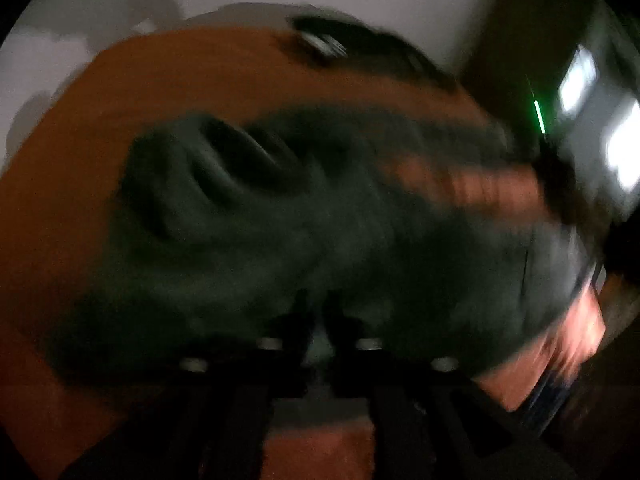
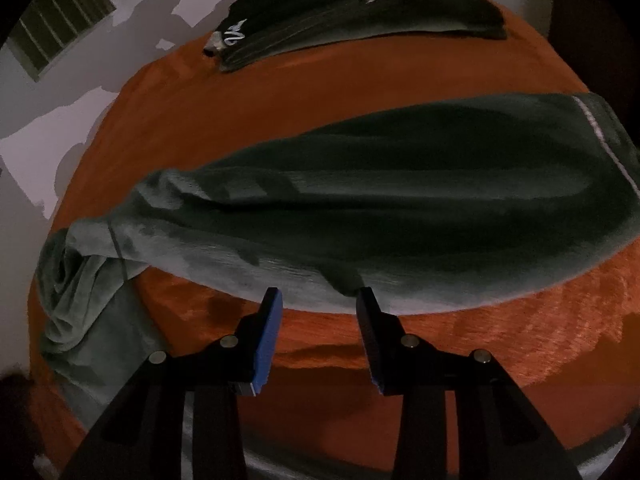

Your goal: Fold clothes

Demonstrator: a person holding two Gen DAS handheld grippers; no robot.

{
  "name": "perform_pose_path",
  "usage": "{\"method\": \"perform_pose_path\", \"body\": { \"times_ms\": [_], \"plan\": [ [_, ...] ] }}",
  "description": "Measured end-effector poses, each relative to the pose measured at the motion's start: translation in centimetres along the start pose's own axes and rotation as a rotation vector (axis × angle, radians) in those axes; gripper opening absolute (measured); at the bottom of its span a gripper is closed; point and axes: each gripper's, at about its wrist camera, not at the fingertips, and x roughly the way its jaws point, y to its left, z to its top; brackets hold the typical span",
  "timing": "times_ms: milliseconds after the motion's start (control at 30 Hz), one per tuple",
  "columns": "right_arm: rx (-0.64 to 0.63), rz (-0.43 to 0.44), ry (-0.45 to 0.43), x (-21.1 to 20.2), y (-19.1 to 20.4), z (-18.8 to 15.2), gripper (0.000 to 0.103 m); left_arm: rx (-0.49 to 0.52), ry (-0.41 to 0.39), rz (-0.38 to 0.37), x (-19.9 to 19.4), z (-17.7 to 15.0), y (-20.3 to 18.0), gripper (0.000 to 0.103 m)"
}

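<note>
Nearest the right wrist camera, the right gripper (image 2: pixel 319 300) has its two black fingers (image 2: pixel 269 336) spread wide, blue pads facing each other, with nothing between them; their tips sit at the near edge of the green garment (image 2: pixel 360 208), and whether they touch it I cannot tell. The garment lies stretched left to right across the orange cover (image 2: pixel 480 340); its left end is bunched into loose folds that hang over the cover's left side; its right end shows a pale stripe. Far behind it, well apart, a dark folded garment (image 2: pixel 360 12) with white lettering lies flat near the cover's far edge; a pale wall (image 2: pixel 24 208) with a slatted vent (image 2: pixel 60 16) stands beyond on the left.

The left wrist view is heavily blurred. The left gripper (image 1: pixel 318 320) has its dark fingers drawn close together, and green cloth (image 1: pixel 280 232) rises from between them, so it appears to pinch the cloth, though the blur hides the contact itself. The cloth is crumpled, with deep creases at far left; orange cover (image 1: pixel 80 140) shows around it; at right, a blurred forearm (image 1: pixel 480 188) crosses the cloth beside a thin green light (image 1: pixel 538 114).
</note>
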Motion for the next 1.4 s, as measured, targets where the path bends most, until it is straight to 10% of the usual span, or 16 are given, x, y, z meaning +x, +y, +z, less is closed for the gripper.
{"method": "perform_pose_path", "body": {
  "times_ms": [67,167,333,433,700,867,1133,1267,1400],
  "plan": [
    [-0.013,0.015,0.005,0.2,0.9,0.2,0.037,-0.104,-0.061,0.03,-0.5,4.5,4.7,0.075],
    [-0.052,0.034,0.01,0.2,2.6,0.1,0.037,-0.219,-0.129,0.105,0.0,9.3,11.0,0.076],
    [-0.106,0.038,0.017,-0.6,3.9,-0.6,0.037,-0.294,-0.009,0.096,4.6,11.7,13.9,0.073],
    [-0.102,0.021,0.012,-1.4,3.0,-0.9,0.037,-0.241,0.068,0.086,8.1,12.3,12.2,0.017],
    [0.021,0.005,-0.026,-3.1,-0.6,-0.8,0.037,0.016,-0.207,0.106,2.5,4.5,1.1,0.006],
    [0.044,0.011,-0.029,-2.5,-1.5,-0.8,0.037,0.085,-0.078,-0.04,0.7,-4.4,-5.7,0.007],
    [0.022,0.065,0.044,0.9,1.2,-0.2,0.037,0.004,0.004,-0.046,-0.1,-5.4,-6.1,0.013],
    [-0.027,0.084,0.044,1.1,3.0,0.0,0.037,-0.036,0.044,-0.049,-0.6,-6.0,-6.4,0.062],
    [-0.019,0.082,0.039,0.6,2.7,0.0,0.037,-0.149,0.146,-0.12,1.7,-5.4,-5.1,0.067]
  ]
}}
